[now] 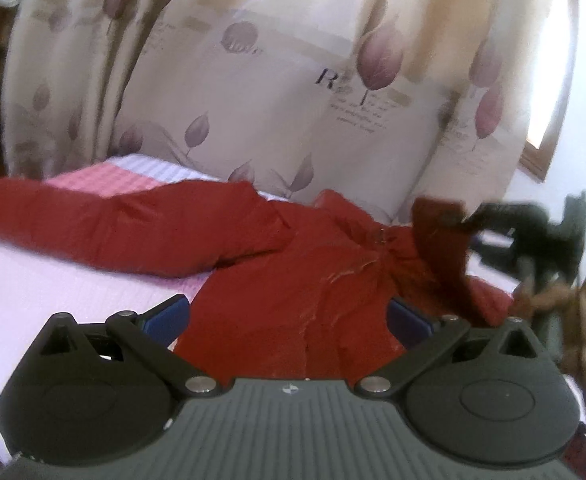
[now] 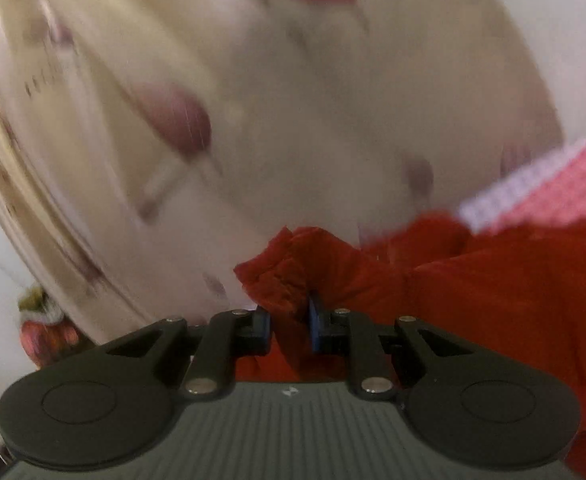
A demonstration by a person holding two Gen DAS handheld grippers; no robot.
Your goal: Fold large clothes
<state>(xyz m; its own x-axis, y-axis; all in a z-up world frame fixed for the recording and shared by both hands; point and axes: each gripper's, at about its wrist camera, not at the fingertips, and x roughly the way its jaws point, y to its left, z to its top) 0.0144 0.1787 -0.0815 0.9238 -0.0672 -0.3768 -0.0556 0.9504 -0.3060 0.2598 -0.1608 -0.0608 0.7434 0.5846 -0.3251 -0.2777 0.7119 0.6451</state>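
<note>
A red padded jacket (image 1: 293,280) lies on a bed with a pink and white cover (image 1: 33,280), one sleeve (image 1: 113,232) stretched out to the left. My left gripper (image 1: 289,316) is open, its blue pads wide apart over the jacket's body. My right gripper (image 2: 289,320) is shut on a fold of the red jacket (image 2: 285,268) and holds it lifted. It also shows in the left wrist view (image 1: 473,218), at the right, pinching the jacket's other sleeve end (image 1: 441,248) above the bed.
A cream curtain with purple leaves (image 1: 253,92) hangs right behind the bed. A brown fur trim (image 1: 581,328) lies at the right edge. A wooden frame (image 1: 537,160) is on the right wall.
</note>
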